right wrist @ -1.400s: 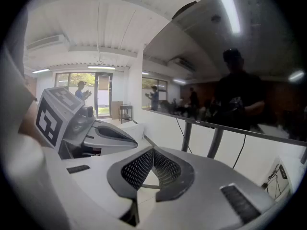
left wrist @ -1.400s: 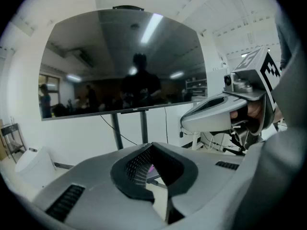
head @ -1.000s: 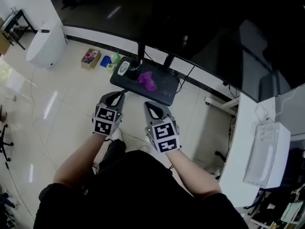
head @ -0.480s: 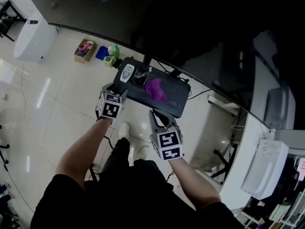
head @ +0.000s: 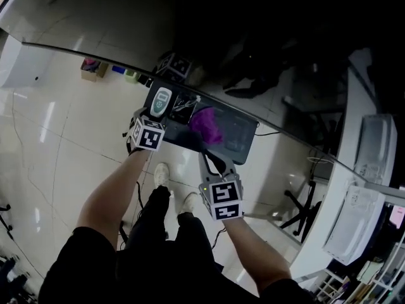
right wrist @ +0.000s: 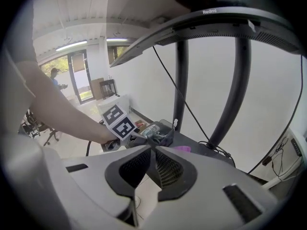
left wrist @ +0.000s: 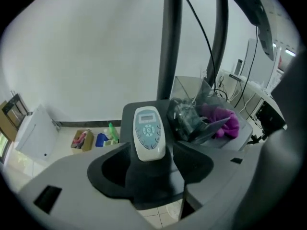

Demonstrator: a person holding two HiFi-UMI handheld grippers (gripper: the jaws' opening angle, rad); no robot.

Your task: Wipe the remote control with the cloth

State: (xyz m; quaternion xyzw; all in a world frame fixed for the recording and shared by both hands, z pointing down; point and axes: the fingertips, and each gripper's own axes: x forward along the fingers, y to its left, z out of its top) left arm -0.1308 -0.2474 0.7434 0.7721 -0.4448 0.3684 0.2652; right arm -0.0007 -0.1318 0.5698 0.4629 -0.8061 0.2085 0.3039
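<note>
A white remote control (head: 161, 101) lies on the left end of a black stand base (head: 240, 137); a purple cloth (head: 205, 125) is bunched at the base's middle. My left gripper (head: 150, 115) reaches the remote's near end. In the left gripper view the remote (left wrist: 148, 133) points away from me, its near end between the jaws of that gripper (left wrist: 151, 161), which are opening wide and do not touch it. The cloth (left wrist: 223, 121) lies to its right. My right gripper (head: 206, 152) hovers just short of the cloth. Its jaws (right wrist: 153, 150) are barely apart, opening, and hold nothing.
A dark tangle of cable and plastic (left wrist: 188, 119) lies between remote and cloth. Two black stand posts (left wrist: 172, 42) rise behind, under a big dark screen. Small boxes and bottles (left wrist: 96, 139) sit on the tiled floor at left. A white desk (head: 361, 189) is at right.
Both grippers moved forward to the stand base. The left one reached the remote and its jaws spread wide. The right one closed in on the cloth.
</note>
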